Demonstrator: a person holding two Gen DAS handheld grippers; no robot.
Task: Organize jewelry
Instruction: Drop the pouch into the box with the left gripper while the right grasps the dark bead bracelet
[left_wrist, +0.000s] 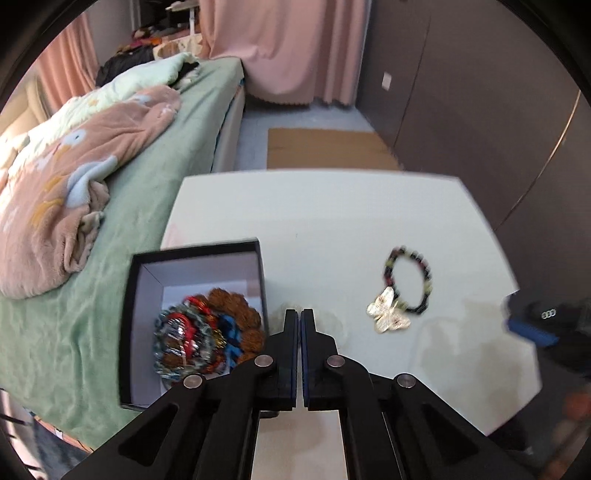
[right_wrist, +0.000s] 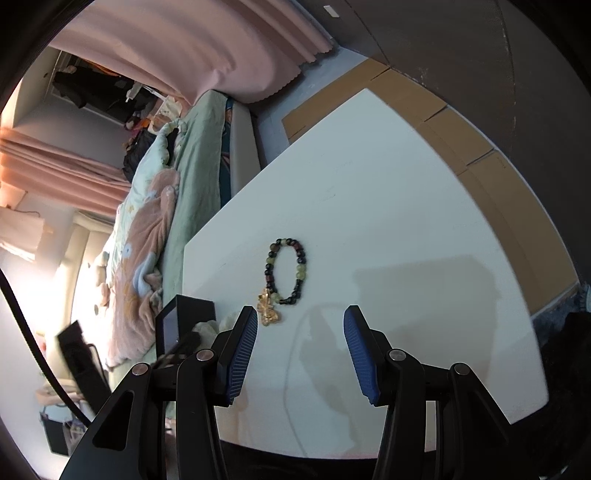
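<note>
Jewelry on the worktop (left_wrist: 332, 214)
Left gripper (left_wrist: 299, 314) fingers pressed together, seemingly empty, beside box (left_wrist: 127, 332); right gripper (right_wrist: 300, 325) spread near bracelet (right_wrist: 286, 271).

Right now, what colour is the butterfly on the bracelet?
Gold butterfly; clearest in the right wrist view.

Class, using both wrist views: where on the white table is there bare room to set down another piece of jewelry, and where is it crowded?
Bare: the table beyond and right of the beaded bracelet. Crowded: between the black box and the butterfly charm, where the left gripper sits.
</note>
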